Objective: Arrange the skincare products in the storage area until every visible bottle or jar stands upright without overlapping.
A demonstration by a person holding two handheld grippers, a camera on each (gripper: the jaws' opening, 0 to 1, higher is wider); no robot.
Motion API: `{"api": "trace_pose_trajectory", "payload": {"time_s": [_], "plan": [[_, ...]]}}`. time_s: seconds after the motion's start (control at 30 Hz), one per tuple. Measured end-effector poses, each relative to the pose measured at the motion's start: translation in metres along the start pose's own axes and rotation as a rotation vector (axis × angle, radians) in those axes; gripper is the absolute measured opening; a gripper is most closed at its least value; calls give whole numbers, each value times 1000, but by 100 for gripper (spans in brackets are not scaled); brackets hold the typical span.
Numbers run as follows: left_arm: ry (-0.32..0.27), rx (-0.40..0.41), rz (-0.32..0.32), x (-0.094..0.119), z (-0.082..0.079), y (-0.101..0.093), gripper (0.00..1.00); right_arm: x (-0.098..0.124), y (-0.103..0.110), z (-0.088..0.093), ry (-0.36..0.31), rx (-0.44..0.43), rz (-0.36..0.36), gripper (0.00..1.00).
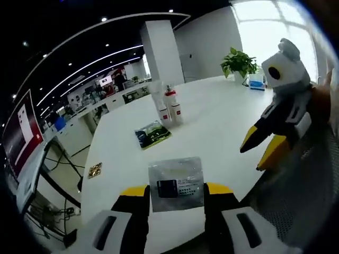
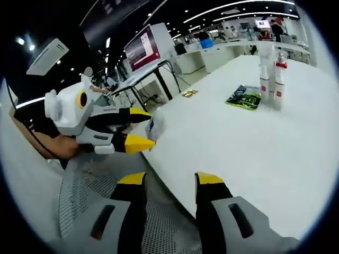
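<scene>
Left claw (image 1: 176, 191) clamps silver sachet (image 1: 176, 183); right claw (image 2: 169, 182) empty, apart

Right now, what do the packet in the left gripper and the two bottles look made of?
Silver packet: glossy foil or plastic film, judging by its sheen. Two bottles: probably plastic, pale and smooth, one red-capped; too small to be sure.

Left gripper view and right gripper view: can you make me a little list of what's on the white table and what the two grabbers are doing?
table: white table
bottles: two bottles, upright, side by side
green packet: green packet, flat, near the bottles
gold wrapper: small gold wrapper, near the table edge
left gripper: left gripper, shut on a silver sachet
right gripper: right gripper, open, holding nothing
plant: potted plant, at the far edge
</scene>
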State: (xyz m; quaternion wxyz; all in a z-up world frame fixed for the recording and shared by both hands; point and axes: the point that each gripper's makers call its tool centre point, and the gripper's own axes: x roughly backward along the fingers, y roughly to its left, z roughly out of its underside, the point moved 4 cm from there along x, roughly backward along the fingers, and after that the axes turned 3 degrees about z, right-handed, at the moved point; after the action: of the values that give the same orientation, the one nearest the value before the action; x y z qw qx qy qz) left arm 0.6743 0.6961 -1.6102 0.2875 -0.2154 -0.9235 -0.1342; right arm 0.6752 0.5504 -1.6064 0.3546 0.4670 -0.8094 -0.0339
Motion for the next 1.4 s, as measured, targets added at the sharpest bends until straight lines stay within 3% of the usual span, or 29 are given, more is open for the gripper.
{"api": "trace_pose_trajectory", "payload": {"time_s": [0.1, 0.27, 0.37, 0.5, 0.63, 0.8, 1.0, 1.23, 1.37, 1.4], "plan": [[-6, -7, 6, 0, -1, -1, 41, 6, -5, -13, -83, -93, -13, 29], [-7, -28, 17, -1, -1, -5, 41, 3, 0, -18, -87, -76, -31, 25], [-11, -45, 30, 0, -2, -8, 41, -6, 9, -19, -72, -78, -78, 21], [-39, -62, 35, 2, -7, -10, 41, -16, 12, -22, -57, -74, -93, 23], [-35, -72, 66, 2, -7, -16, 41, -29, 14, -27, -72, -124, -120, 22], [-46, -135, 124, 3, -9, -29, 41, -37, 17, -25, -92, -245, -179, 13], [-42, -163, 177, 3, -8, -38, 40, -39, 16, -19, -68, -289, -210, 1], [-35, -154, 218, 6, -7, -40, 40, -34, 16, -17, -35, -223, -241, 0], [-20, -166, 253, 7, -4, -45, 41, -29, 12, -17, -6, -128, -258, 0], [-18, -160, 259, 7, -3, -46, 39, -29, 7, -15, 16, -75, -233, 0]]}}
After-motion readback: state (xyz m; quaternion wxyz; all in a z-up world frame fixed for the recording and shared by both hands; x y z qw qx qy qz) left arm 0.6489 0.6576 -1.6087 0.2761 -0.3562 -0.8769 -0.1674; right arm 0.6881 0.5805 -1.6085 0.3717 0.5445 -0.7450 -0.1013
